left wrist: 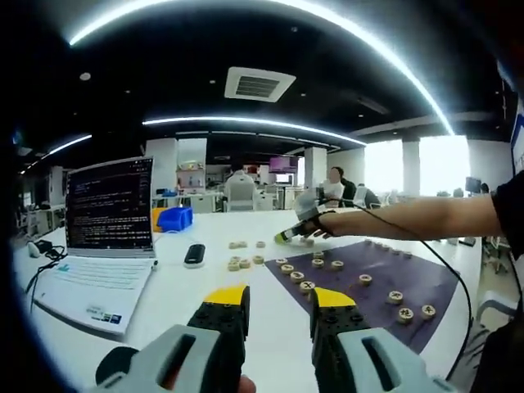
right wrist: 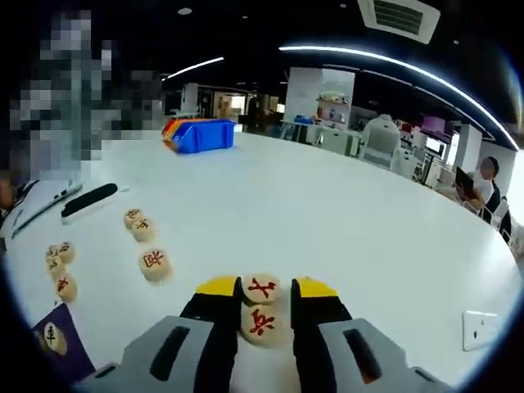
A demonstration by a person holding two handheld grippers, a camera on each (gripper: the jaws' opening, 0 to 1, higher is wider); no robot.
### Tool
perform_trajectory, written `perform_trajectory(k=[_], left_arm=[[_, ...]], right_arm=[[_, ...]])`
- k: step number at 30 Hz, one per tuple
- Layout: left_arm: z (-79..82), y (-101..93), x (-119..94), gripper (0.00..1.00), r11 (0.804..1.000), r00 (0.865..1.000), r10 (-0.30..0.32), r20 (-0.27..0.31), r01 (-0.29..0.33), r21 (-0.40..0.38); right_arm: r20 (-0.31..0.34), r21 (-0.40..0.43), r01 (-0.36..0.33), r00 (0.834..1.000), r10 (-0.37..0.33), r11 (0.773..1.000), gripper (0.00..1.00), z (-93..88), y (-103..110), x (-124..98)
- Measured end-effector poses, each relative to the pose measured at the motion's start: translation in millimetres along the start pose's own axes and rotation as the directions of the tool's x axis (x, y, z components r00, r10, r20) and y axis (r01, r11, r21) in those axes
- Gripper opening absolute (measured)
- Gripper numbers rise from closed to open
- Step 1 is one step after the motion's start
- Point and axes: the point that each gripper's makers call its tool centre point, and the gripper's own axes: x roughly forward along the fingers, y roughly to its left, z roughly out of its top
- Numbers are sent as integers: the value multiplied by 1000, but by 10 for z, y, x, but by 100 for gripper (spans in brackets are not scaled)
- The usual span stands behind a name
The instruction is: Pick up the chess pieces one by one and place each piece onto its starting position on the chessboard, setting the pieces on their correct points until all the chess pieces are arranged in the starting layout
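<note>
Across a white surface [left wrist: 270,327] in an open-plan office: laptop [left wrist: 102,221] sitting at left, purple chessboard [left wrist: 377,282] lying at right, chess pieces [left wrist: 296,276] resting on and beside it. Left hand-held gripper [left wrist: 276,304] hovering with jaws apart. Right hand-held gripper [right wrist: 262,296] flanking two pieces [right wrist: 262,304]; grip uncertain. Blue bin [right wrist: 201,135] standing beyond.
</note>
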Motion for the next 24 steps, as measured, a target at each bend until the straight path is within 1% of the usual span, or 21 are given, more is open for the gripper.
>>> perform_trajectory(k=[1, 5, 7, 8, 11, 15, 17, 20, 21, 23, 24], left_arm=[[-4, 20, 0, 31, 1000, 1000, 8, -1, -8, -3], [-25, 56, -13, 31, 1000, 1000, 25, -11, -25, 4], [-4, 50, -25, 31, 1000, 1000, 25, -5, -25, 4], [10, 43, -28, 31, 1000, 1000, 24, -1, -24, 3], [39, -4, -31, 31, 1000, 1000, 14, 4, -14, 13], [98, -71, -64, 31, 1000, 1000, 5, 15, -5, 23], [149, -115, -88, 31, 1000, 1000, -5, 26, 4, 31], [218, -201, -115, 31, 999, 999, -18, 41, 17, 43], [239, -238, -127, 31, 998, 999, -26, 45, 24, 50], [280, -313, -153, 31, 997, 998, -43, 54, 40, 64], [298, -341, -165, 31, 997, 997, -48, 59, 44, 68]], right_arm=[[1, -16, 1, 1000, -1, 1000, 20, 25, -3, -28], [27, -8, -12, 1000, 12, 1000, 20, 97, 24, -145], [41, -18, -20, 999, 20, 1000, 20, 143, 27, -233], [46, -21, -24, 999, 25, 999, 20, 167, 19, -288], [56, -14, -36, 998, 37, 999, 20, 222, -8, -556], [49, -18, -76, 996, 77, 997, 20, 237, -52, -1023], [41, -46, -91, 995, 92, 995, 20, 202, -90, -1299], [29, -76, -104, 994, 107, 992, 20, 137, -151, -1774], [32, -81, -107, 993, 110, 991, 20, 116, -145, -1896], [44, -86, -116, 992, 120, 989, 20, 67, -166, -2247], [54, -80, -121, 991, 126, 989, 20, 9, -176, -2482]])
